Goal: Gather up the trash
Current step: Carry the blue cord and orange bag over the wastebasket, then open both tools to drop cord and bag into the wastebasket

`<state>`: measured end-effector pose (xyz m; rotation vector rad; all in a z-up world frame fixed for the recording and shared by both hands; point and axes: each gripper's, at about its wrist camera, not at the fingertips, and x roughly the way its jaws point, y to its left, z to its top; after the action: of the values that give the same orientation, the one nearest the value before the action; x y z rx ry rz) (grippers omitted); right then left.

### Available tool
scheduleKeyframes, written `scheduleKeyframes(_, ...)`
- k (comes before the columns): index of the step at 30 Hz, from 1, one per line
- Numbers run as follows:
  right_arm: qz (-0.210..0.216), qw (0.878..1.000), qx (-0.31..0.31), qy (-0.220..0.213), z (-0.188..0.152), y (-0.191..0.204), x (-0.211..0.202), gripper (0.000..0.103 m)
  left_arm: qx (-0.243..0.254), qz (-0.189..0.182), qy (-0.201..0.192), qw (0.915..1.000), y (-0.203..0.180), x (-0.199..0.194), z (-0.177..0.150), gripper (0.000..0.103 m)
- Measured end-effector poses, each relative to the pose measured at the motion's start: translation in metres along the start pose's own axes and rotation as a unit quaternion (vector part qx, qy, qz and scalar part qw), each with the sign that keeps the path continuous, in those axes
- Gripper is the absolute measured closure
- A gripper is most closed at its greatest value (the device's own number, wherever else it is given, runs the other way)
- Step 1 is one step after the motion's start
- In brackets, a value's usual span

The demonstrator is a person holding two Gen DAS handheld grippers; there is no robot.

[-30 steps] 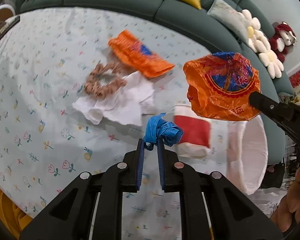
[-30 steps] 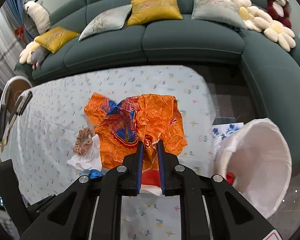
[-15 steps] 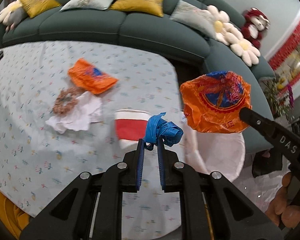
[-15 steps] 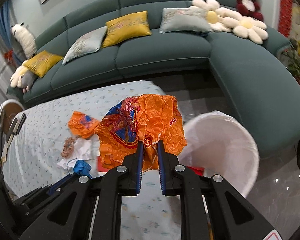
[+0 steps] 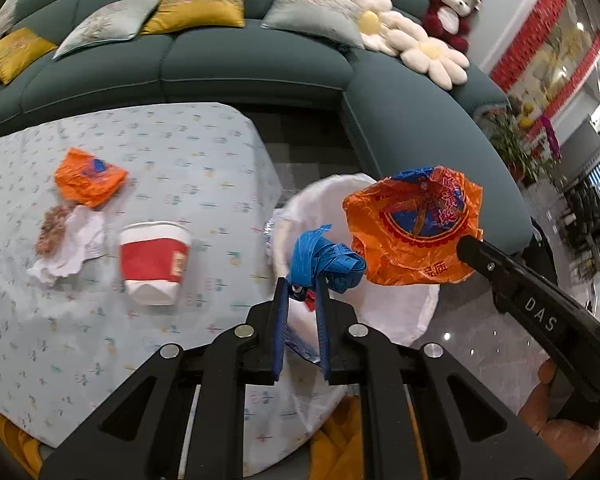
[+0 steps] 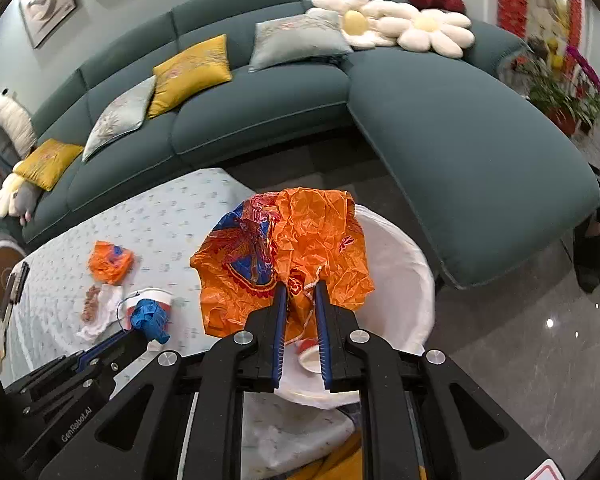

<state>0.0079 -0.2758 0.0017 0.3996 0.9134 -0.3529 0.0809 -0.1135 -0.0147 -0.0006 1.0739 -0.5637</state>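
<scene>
My left gripper (image 5: 302, 284) is shut on a crumpled blue wrapper (image 5: 324, 262) and holds it over the near rim of the white-lined trash bin (image 5: 396, 312). My right gripper (image 6: 300, 286) is shut on a large orange plastic bag (image 6: 300, 248) and holds it above the bin (image 6: 400, 264); the bag also shows in the left wrist view (image 5: 414, 228). A red and white paper cup (image 5: 154, 262), a second orange wrapper (image 5: 88, 178), a white tissue (image 5: 74, 244) and a brown scrap (image 5: 50, 228) lie on the table.
The table has a floral cloth (image 5: 172, 152) and ends just left of the bin. A teal sofa (image 6: 260, 108) with cushions curves behind. Grey glossy floor (image 6: 520, 352) lies to the right. Some trash lies inside the bin (image 6: 312, 354).
Both grippers have swung right, away from the table, and now hold the blue wrapper and the orange bag over the bin. The trash on the table has not moved.
</scene>
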Motion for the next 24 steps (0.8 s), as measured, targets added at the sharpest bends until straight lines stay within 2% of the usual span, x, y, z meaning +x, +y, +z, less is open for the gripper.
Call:
scheduleKeyframes(9, -0.012, 0.999, 0.037, 0.011, -0.004, -0.046, 0.014, 0.09, 0.029, -0.024, 0.027, 0.9989, -0.044, 0.034, 0.004, 0.09)
scheduleKeyframes(16, -0.015, 0.998, 0.051, 0.018, -0.006, -0.06, 0.026, 0.09, 0.027, -0.043, 0.043, 0.9978, -0.053, 0.051, 0.007, 0.087)
scheduleKeyframes(18, -0.015, 0.998, 0.052, 0.019, -0.006, -0.061, 0.028, 0.09, 0.018, -0.046, 0.043, 0.9978, -0.051, 0.053, 0.008, 0.08)
scheduleKeyframes(19, -0.014, 0.998, 0.052, 0.02, -0.006, -0.061, 0.029, 0.09, 0.016, -0.046, 0.042, 0.998, -0.05, 0.052, 0.009, 0.072)
scheduleKeyframes(20, -0.014, 0.998, 0.052, 0.021, -0.006, -0.06, 0.03, 0.09, 0.014, -0.042, 0.04, 0.9982, -0.048, 0.052, 0.009, 0.069)
scheduleKeyframes(24, -0.01, 0.998, 0.048, 0.024, -0.003, -0.055, 0.033, 0.09, 0.01, -0.033, 0.037, 0.9987, -0.041, 0.05, 0.009, 0.069)
